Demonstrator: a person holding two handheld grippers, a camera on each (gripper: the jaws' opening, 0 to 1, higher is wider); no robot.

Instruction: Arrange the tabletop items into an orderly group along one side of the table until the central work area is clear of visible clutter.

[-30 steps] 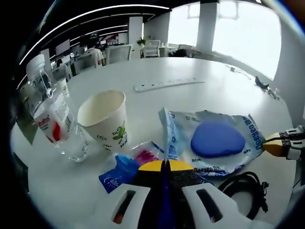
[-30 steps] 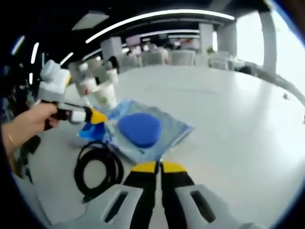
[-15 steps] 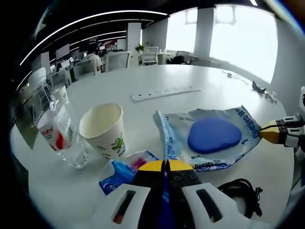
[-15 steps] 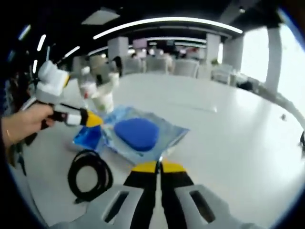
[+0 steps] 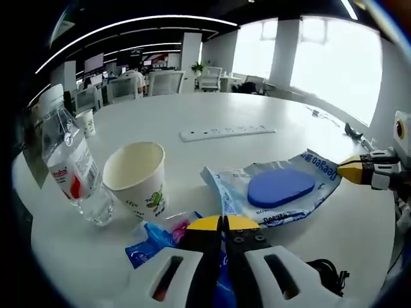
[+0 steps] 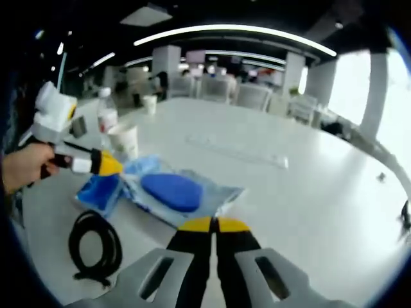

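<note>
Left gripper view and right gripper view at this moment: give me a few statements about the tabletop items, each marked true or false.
1. The paper cup stands upright beside the water bottle. True.
2. The blue pad lies on a plastic packet. True.
3. The power strip sits inside the paper cup. False: it lies flat on the table, beyond the cup.
4. The black cable is draped over the blue pad. False: it lies coiled on the table, apart from the pad.
5. The left gripper has its jaws together. True.
</note>
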